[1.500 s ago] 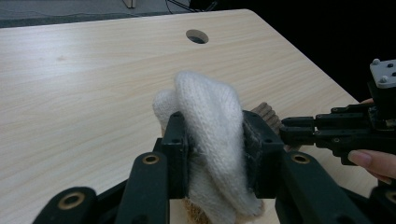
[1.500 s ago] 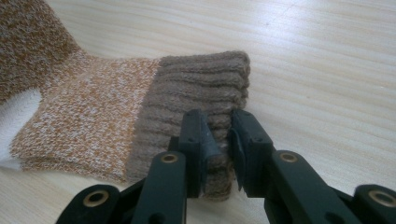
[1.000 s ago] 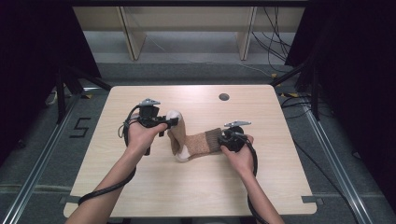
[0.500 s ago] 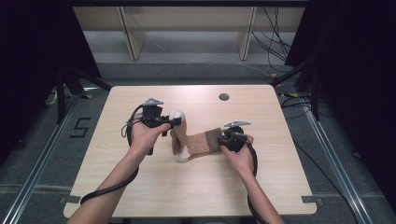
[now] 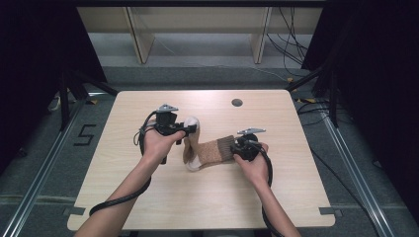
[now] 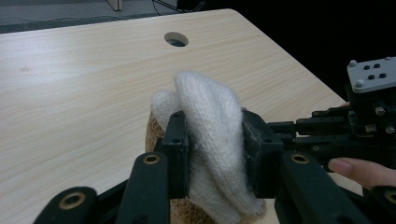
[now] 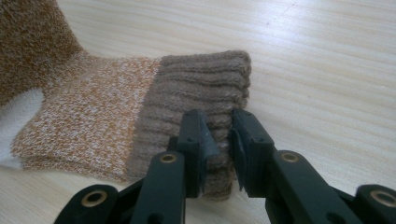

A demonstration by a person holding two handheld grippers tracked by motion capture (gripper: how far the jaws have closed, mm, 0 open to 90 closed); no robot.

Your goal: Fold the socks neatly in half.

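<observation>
Stretching between two grips, the sock (image 5: 210,152) is found near the middle of the counter (image 5: 148,197), bent in an arc. Its white toe (image 6: 208,121) is lifted off the wood at the left, while the brown ribbed cuff (image 7: 201,88) is kept low at the right, seemingly resting on the surface. The speckled orange-brown middle is draped between them, with a white heel patch at the bend.

The toe is clamped by the left gripper (image 5: 190,129); in the left gripper view the wool is seen squeezed between both black jaws, bulging above them. The cuff is pinched by the right gripper (image 5: 236,149), and in the right gripper view the ribbing is pressed together at its near edge between the jaws. Neither end is released.

Holding both ends this way looks meant to control the whole length at once: the cuff is anchored so the sock cannot slide, and the toe is raised so it can be carried over or drawn out. A fold or a straightening seems to be in hand, though which cannot be told.

Farther off, a round hole (image 5: 237,102) is seen in the counter, well apart from the sock.
</observation>
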